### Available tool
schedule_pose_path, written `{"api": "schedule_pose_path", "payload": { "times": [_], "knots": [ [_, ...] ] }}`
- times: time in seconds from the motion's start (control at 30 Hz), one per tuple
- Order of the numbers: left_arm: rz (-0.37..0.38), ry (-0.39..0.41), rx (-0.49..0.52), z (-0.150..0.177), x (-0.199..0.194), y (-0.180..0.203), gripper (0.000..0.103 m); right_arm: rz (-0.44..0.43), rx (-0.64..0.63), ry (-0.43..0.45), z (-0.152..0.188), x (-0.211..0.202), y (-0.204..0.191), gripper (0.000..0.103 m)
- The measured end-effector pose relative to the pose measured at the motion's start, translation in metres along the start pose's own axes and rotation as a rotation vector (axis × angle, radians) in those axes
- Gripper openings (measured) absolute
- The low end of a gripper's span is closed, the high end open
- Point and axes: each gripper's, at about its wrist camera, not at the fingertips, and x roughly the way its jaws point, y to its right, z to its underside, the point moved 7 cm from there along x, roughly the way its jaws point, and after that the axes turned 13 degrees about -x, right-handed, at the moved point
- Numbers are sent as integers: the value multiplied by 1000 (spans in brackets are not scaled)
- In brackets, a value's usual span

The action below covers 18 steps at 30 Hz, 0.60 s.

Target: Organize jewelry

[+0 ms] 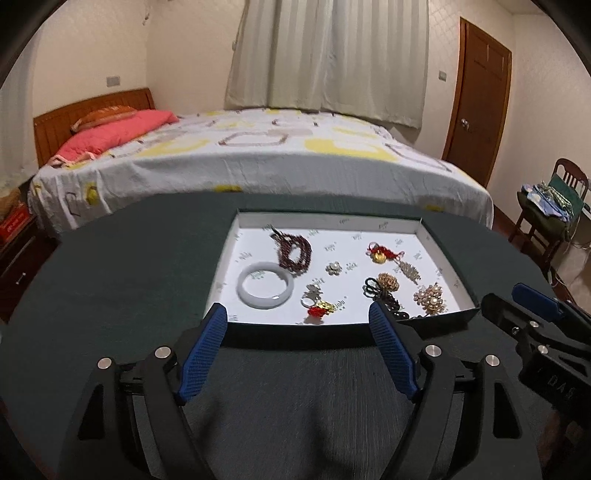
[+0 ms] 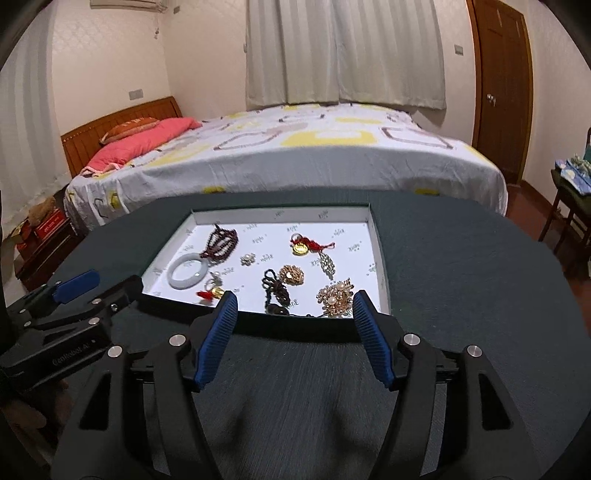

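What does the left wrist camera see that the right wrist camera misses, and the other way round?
Only the left wrist view shows the whole wooden chair piled with cloth at the right, and the right gripper from the side. Only the right wrist view shows the air conditioner near the ceiling and the left gripper from the side. Both show the white tray of jewelry on the dark table, the white bangle, the dark red beads, the bed, curtains and door. Both grippers are open and empty.
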Motion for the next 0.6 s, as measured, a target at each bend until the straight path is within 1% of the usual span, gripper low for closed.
{"api": "schedule_pose_path", "payload": {
  "times": [0.17, 0.3, 0.4, 0.5, 0.6],
  "knots": [
    [-20, 64, -3, -5, -41, -5, 80, 13, -25, 50, -5, -37, -4, 68],
    [-35, 87, -5, -4, -66, -9, 80, 27, -41, 78, -6, -66, -6, 70],
    [-51, 99, -27, -5, -86, -15, 80, 34, -40, 96, -7, -85, -6, 72],
    [-40, 115, -59, -10, -105, -20, 81, 39, -42, 112, -7, -102, -7, 72],
    [-44, 148, -58, -13, -123, -22, 82, 40, -44, 126, -7, -118, -11, 73]
  ]
}}
